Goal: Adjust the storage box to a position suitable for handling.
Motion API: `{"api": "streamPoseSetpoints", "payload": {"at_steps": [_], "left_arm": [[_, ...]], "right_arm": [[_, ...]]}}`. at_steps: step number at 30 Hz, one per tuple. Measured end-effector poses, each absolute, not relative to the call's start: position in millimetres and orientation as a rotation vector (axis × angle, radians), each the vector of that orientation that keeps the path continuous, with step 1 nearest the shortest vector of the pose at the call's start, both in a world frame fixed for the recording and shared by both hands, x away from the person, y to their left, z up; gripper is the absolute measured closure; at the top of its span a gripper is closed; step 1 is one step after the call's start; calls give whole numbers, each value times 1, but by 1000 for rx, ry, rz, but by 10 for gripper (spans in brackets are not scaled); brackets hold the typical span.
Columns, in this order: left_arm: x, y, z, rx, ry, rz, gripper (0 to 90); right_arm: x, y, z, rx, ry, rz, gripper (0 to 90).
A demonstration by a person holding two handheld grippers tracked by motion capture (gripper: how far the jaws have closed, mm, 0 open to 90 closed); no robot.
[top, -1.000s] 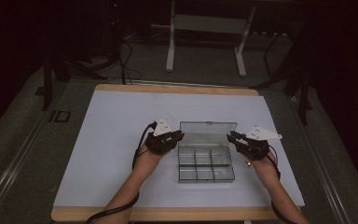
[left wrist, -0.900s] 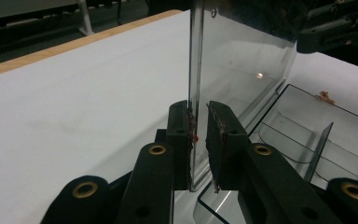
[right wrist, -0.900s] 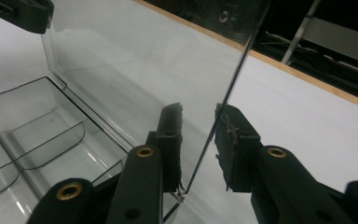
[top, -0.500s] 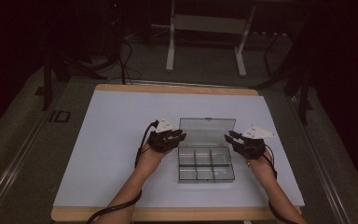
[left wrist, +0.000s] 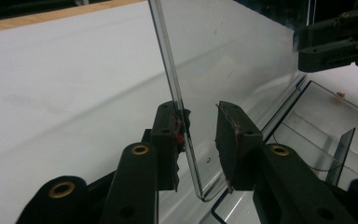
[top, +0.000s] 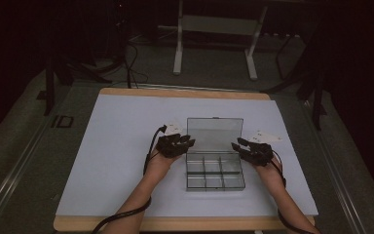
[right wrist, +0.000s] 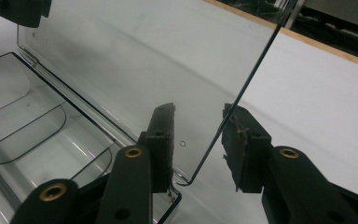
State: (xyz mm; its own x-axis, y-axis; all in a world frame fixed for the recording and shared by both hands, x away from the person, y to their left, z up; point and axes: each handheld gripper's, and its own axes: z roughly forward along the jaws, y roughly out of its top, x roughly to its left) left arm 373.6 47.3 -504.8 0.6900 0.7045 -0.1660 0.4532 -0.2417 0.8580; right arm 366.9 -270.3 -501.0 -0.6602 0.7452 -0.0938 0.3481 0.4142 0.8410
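A clear plastic compartment box [top: 215, 187] sits on the white mat, and its lid [top: 214, 132] stands raised at the back. My left gripper [top: 187, 142] is at the lid's left end and my right gripper [top: 236, 145] at its right end. In the left gripper view the lid [left wrist: 233, 56] has its edge between the jaws of the left gripper [left wrist: 200, 140], close against the left pad and clear of the right one. In the right gripper view the lid [right wrist: 144, 60] runs between the jaws of the right gripper [right wrist: 198, 140] with gaps showing. Both pairs of jaws have just been opening.
The white mat [top: 112, 146] covers a wooden-edged table [top: 185, 92]. Cables trail from both grippers toward the front edge. A metal stand [top: 214, 29] is on the dark floor beyond the table. The box's compartments look empty.
Both hands stay at the ends of the lid. The box and the raised lid keep their place in the high view.
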Motion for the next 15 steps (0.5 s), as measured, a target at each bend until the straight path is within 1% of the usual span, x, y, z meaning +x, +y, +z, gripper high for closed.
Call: {"api": "streamPoseSetpoints", "payload": {"at_steps": [9,15], "left_arm": [[378,44,-509,1870,966,287,648],[383,42,-513,1872,1016,246,596]], "right_arm": [[369,-271,-504,969,2221,1158,631],[371,-272,-506,1003,2245,1135,613]]}}
